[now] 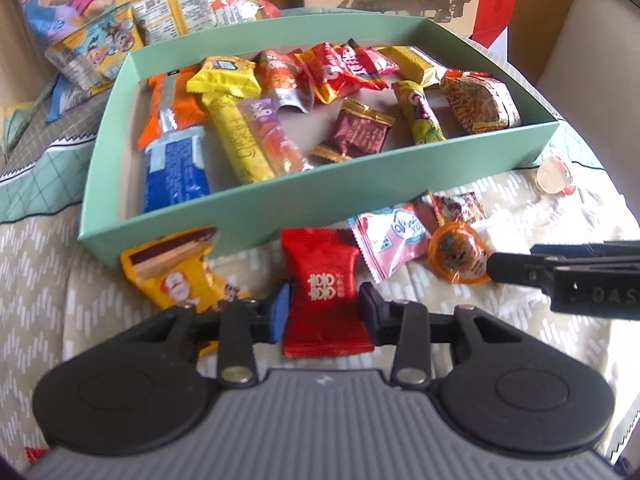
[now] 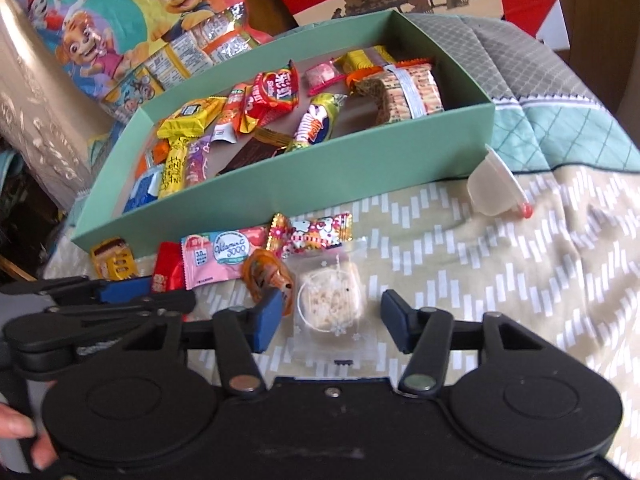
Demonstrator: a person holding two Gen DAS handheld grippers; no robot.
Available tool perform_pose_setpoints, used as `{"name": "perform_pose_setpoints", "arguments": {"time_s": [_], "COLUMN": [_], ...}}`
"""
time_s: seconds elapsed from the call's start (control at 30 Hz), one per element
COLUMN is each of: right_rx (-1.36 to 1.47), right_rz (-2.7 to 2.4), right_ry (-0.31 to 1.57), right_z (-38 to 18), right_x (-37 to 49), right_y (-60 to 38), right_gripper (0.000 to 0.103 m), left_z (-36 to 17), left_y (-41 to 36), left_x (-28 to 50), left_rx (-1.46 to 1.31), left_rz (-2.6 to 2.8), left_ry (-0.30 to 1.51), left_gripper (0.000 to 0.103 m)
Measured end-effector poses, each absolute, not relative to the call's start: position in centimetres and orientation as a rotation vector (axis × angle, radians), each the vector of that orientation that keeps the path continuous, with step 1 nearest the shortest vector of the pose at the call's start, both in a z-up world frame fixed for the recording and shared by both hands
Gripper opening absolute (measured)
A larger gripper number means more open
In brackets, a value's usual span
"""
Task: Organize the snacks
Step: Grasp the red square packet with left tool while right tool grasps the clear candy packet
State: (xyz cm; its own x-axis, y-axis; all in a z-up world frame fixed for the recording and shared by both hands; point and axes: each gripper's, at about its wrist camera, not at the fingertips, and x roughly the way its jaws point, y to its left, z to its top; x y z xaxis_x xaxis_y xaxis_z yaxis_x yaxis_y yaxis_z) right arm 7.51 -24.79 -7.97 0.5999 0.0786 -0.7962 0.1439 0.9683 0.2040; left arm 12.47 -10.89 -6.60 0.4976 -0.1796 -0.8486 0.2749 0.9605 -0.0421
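A patterned cloth (image 2: pixel 500 280) of beige with white dashes covers the lower half of both views. On it, across the middle of each frame, sits a shallow mint-green box (image 1: pixel 320 196) already holding many wrapped snacks, among them a blue bar (image 1: pixel 176 176) at its lower left and a dark red sweet (image 1: pixel 356 132) near its centre. Cartoon-printed bags (image 2: pixel 112 28) fill the upper left behind it.

Loose snacks lie in a row just before the box's near wall. In the left wrist view the left gripper (image 1: pixel 326 312), bottom centre, has its pads pressed against both sides of a red packet (image 1: pixel 324 288) with white characters, which lies on the cloth. A yellow wafer pack (image 1: pixel 176 276) is just left of it, a pink sachet (image 1: pixel 388 244) to its right.

In the right wrist view the right gripper (image 2: pixel 330 316) straddles a clear bag of puffed rice cake (image 2: pixel 332 300), jaws narrowed; the left pad sits at the bag's edge, the right pad stands apart. An orange sweet (image 2: pixel 266 276) touches the left pad. A small jelly cup (image 2: pixel 494 188) lies alone at centre right.
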Motion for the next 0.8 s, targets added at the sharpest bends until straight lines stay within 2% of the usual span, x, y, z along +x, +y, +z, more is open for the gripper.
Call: {"name": "perform_pose_setpoints", "arguments": {"time_s": [0.03,0.27,0.3,0.43,0.47,0.53,0.57,0.6,0.63,0.8], "right_rx": [0.235,0.234,0.226,0.192,0.189,0.170,0.151,0.129,0.104,0.194], "right_rz": [-0.045,-0.050,-0.049,-0.055,-0.058,-0.063,-0.065,-0.066,-0.066,-0.036], "right_ry": [0.927,0.915,0.915,0.918,0.916,0.906,0.901,0.898,0.897,0.910], "right_z": [-8.0,-8.0,-8.0,-8.1,-8.1,-8.2,-8.3,-8.4,-8.4,-7.5], "right_x": [7.5,6.3,6.2,6.4,6.5,6.5,6.5,6.5,6.4,6.4], "right_y": [-24.6,-25.2,-25.2,-24.7,-24.7,-24.4,-24.1,-23.8,-23.6,-24.6], "right_gripper": [0.039,0.037,0.037,0.038,0.038,0.039,0.039,0.038,0.037,0.032], "left_z": [-6.6,-6.2,-6.2,-6.3,-6.4,-6.5,-6.6,-6.6,-6.5,-5.5], "left_y": [-10.7,-9.7,-9.7,-10.0,-10.2,-10.7,-10.9,-11.0,-11.1,-9.9], "left_x": [12.3,10.7,10.7,11.3,11.4,11.4,11.3,11.1,10.9,10.7], "left_rx": [0.102,0.093,0.095,0.093,0.100,0.130,0.151,0.174,0.188,0.110], "left_rz": [-0.276,-0.298,-0.298,-0.285,-0.285,-0.284,-0.282,-0.276,-0.277,-0.314], "left_ry": [1.015,1.049,1.050,1.052,1.050,1.039,1.030,1.019,1.013,1.052], "left_gripper": [0.037,0.038,0.039,0.056,0.057,0.056,0.052,0.037,0.034,0.032]}}
